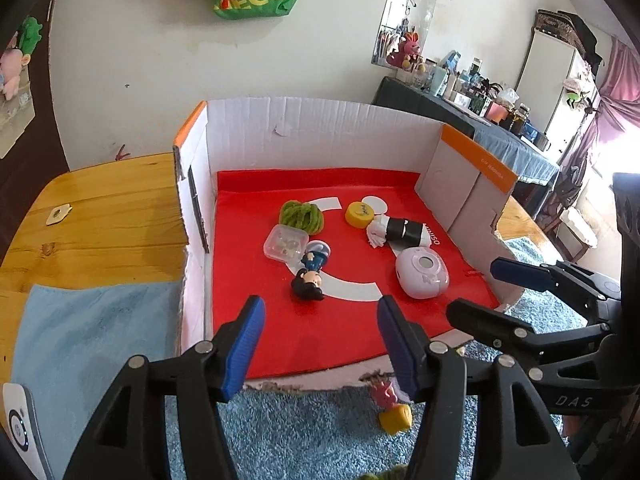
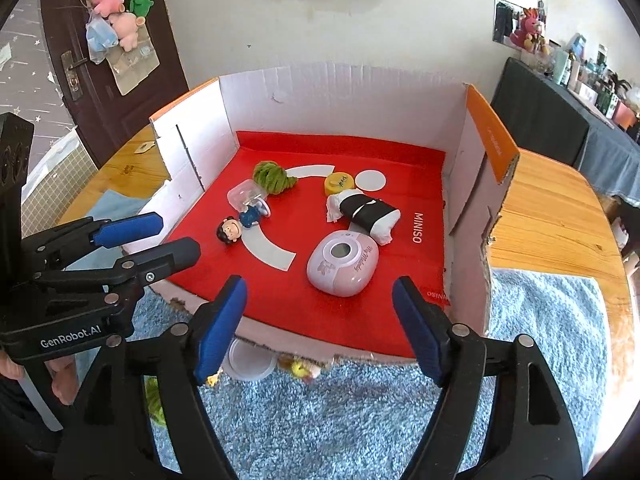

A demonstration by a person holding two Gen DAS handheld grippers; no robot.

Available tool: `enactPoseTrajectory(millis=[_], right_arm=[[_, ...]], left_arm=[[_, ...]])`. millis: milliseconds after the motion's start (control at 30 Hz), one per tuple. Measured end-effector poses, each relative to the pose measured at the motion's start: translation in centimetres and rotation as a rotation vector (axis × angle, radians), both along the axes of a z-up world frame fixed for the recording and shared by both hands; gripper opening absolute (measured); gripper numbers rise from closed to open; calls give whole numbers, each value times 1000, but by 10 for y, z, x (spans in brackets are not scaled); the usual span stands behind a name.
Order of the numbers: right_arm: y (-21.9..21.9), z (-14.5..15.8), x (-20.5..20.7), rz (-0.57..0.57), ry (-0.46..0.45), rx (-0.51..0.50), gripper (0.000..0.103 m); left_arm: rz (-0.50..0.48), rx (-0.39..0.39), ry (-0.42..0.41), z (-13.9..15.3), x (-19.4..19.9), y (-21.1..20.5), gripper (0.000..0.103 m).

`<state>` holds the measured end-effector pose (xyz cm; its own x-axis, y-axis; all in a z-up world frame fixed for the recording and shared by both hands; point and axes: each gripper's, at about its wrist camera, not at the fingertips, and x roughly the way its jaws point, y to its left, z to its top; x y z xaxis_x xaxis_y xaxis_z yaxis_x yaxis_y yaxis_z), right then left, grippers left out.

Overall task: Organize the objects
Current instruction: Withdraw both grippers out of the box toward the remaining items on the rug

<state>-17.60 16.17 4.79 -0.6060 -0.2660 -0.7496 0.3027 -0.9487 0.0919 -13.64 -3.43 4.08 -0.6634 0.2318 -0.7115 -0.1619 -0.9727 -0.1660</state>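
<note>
A white cardboard box (image 1: 312,132) (image 2: 340,96) with a red lining holds a boy figurine (image 1: 310,276) (image 2: 240,224), a clear plastic case (image 1: 286,244) (image 2: 244,196), a green yarn ball (image 1: 302,216) (image 2: 272,176), a yellow cap (image 1: 360,213) (image 2: 339,183), a black-and-white roll (image 1: 396,230) (image 2: 366,214) and a pink device (image 1: 422,274) (image 2: 342,262). My left gripper (image 1: 320,344) (image 2: 156,236) is open and empty at the box's front edge. My right gripper (image 2: 320,328) (image 1: 480,292) is open and empty beside it.
In front of the box on the blue towel (image 2: 360,420) lie a yellow-and-pink toy (image 1: 394,412) (image 2: 302,368), a white lid (image 2: 250,360) and something green (image 2: 154,400). The box stands on a wooden table (image 1: 100,208) (image 2: 560,220). A white device (image 1: 18,428) lies at the left.
</note>
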Motion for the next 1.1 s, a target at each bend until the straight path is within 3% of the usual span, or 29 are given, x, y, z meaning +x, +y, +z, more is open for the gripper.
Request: enactPoseTrajectory(millis=[600, 1100], right_arm=[[1, 5, 33, -5, 40, 16, 85], [9, -6, 54, -15, 26, 18, 89]], left_arm=[[23, -6, 38, 7, 32, 2, 83], [32, -10, 41, 5, 45, 4, 89]])
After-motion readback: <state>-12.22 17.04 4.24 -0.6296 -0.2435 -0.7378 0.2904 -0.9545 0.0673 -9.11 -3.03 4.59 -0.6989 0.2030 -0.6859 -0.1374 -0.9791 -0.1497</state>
